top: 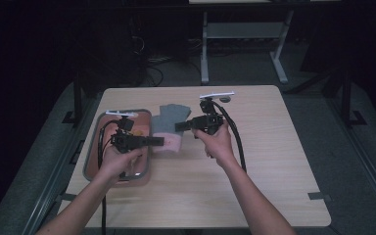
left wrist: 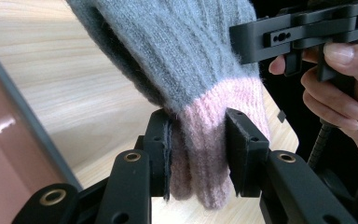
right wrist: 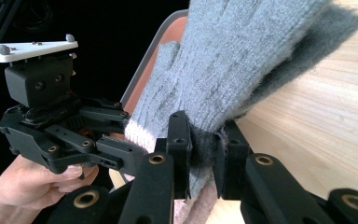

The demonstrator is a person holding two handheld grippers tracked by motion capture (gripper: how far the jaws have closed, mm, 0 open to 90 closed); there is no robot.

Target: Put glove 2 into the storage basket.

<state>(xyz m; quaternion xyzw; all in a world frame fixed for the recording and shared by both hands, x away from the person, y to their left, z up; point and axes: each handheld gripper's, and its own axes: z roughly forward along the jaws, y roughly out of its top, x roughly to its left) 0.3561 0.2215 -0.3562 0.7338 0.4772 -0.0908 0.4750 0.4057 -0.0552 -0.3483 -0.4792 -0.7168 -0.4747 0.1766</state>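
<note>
A: Item one, the grey knitted wool glove with a pink ribbed cuff [top: 169,128]. Location?

B: Held between both grippers above the light wood-grain table [top: 254,186], just right of the grey-rimmed tray with a reddish-brown floor [top: 94,147]. In the high view the fingers point away from the person and the cuff toward them.

A: Item two, left gripper [left wrist: 198,154]. Jaw state?

B: Narrow, pads pressed on the pink cuff from both sides, as the left gripper view shows. The cuff's end hangs below the pads. In the high view this gripper [top: 157,141] sits over the tray's right edge.

A: Item three, right gripper [right wrist: 204,156]?

B: Narrow as well, clamped on a bunched fold of the grey knit near the cuff end. In the high view it [top: 180,126] comes in from the right, jaws pointing left at the glove.

A: Glove's contact with the table?

B: Cannot tell; both gripper views show the grey part raised at a slant, shadow under it
</note>
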